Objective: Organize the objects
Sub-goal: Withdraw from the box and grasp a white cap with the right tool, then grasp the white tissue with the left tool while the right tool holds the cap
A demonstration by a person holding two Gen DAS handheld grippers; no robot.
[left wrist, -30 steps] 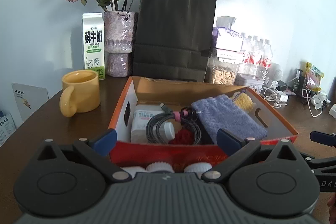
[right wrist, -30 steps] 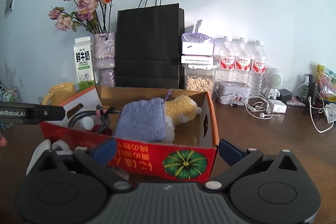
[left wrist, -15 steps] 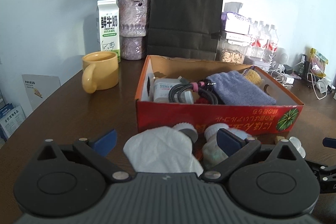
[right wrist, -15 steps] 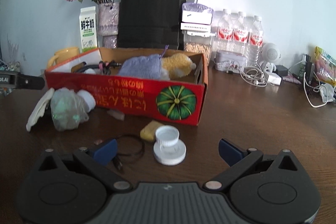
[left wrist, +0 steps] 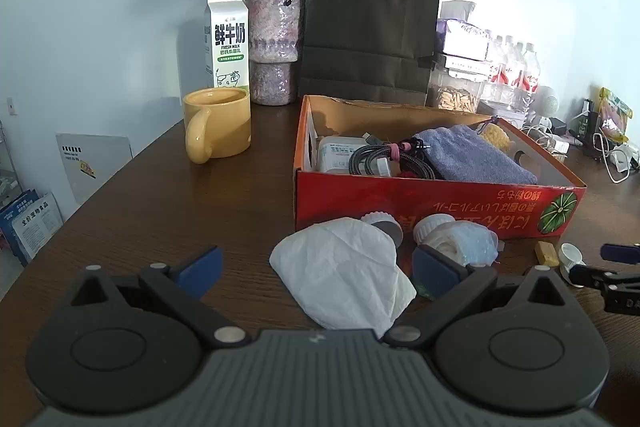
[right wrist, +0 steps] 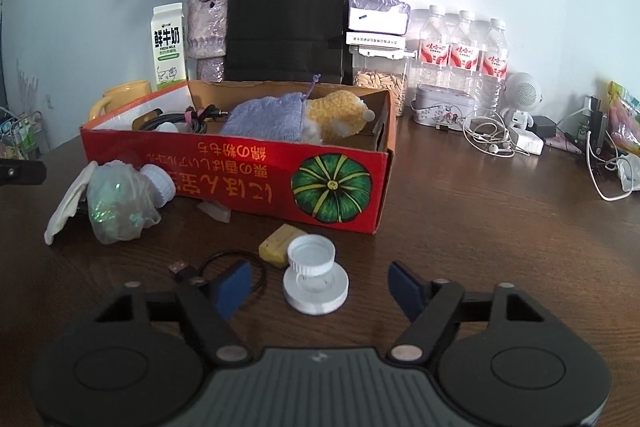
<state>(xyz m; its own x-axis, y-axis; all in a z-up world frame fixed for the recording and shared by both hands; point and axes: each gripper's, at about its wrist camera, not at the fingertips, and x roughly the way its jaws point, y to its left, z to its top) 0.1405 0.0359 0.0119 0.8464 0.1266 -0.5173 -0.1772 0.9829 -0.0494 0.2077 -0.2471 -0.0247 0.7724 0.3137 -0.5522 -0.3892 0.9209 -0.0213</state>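
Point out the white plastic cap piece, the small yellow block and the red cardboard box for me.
white plastic cap piece (right wrist: 311, 257), right wrist view, ribbed upper rim
small yellow block (right wrist: 276, 246), right wrist view, top face
red cardboard box (right wrist: 240, 173), right wrist view, printed front wall

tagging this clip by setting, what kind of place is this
Probably a home, or a small office: a lived-in wooden table against a plain wall. It holds a vase of dried roses, a fresh milk carton, and tangled earphones and chargers.
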